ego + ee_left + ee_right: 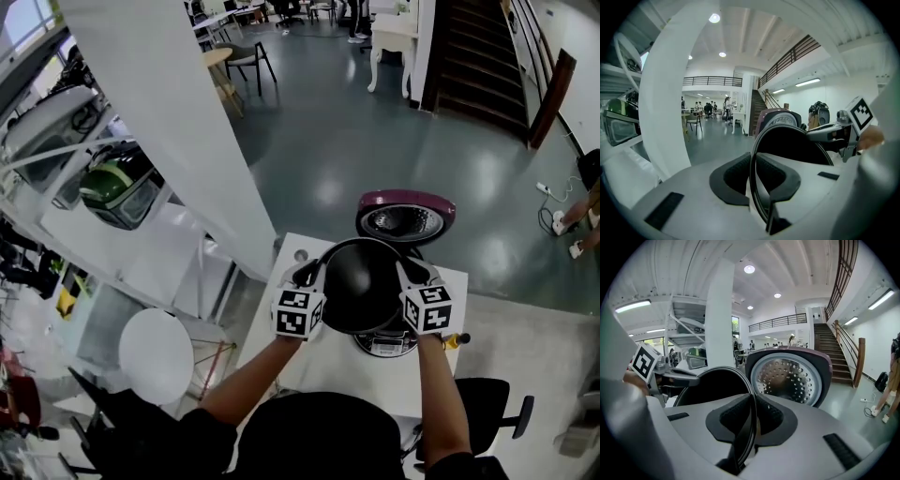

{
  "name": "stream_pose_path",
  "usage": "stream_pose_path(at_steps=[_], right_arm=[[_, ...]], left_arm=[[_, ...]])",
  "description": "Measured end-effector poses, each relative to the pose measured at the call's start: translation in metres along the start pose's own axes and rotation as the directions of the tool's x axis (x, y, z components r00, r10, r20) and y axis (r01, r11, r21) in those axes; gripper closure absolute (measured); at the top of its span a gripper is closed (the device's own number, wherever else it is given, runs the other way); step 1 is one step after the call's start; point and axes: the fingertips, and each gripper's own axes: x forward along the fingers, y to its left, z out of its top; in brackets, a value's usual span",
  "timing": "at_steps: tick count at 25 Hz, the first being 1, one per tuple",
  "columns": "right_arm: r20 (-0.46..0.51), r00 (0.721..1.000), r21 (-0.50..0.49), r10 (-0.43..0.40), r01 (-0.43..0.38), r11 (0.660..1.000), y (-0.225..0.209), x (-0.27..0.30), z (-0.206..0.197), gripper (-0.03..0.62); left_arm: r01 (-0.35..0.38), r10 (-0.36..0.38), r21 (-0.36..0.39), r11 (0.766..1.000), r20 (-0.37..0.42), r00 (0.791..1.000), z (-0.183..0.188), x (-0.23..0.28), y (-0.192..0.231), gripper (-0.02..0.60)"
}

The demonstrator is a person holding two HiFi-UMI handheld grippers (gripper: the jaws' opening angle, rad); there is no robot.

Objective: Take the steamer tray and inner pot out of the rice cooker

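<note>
Head view: the left gripper [307, 275] has its jaws clamped on the left rim of the black inner pot [361, 281], and the right gripper [413, 274] grips the opposite rim. The pot hangs between both hands, equally near each, directly above the rice cooker [386, 343] toward the table's [337, 370] right side. The next move likely carries it sideways to bare table.
</note>
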Motion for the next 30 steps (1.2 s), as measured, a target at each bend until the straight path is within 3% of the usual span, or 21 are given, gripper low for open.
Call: stream_pose_path(at_steps=[16, 30], right_arm=[[-0.079, 0.997, -0.010, 0.011, -0.012, 1.000, 0.128, 0.065, -0.008, 0.560], [-0.247, 0.969, 0.001, -0.001, 0.002, 1.000, 0.188, 0.105, -0.086, 0.560]], left_arm=[[0.034, -0.035, -0.019, 0.999, -0.037, 0.999, -0.041, -0.049, 0.127, 0.545], [0.068, -0.074, -0.042, 0.997, -0.165, 0.983, -0.128, -0.056, 0.179, 0.546]])
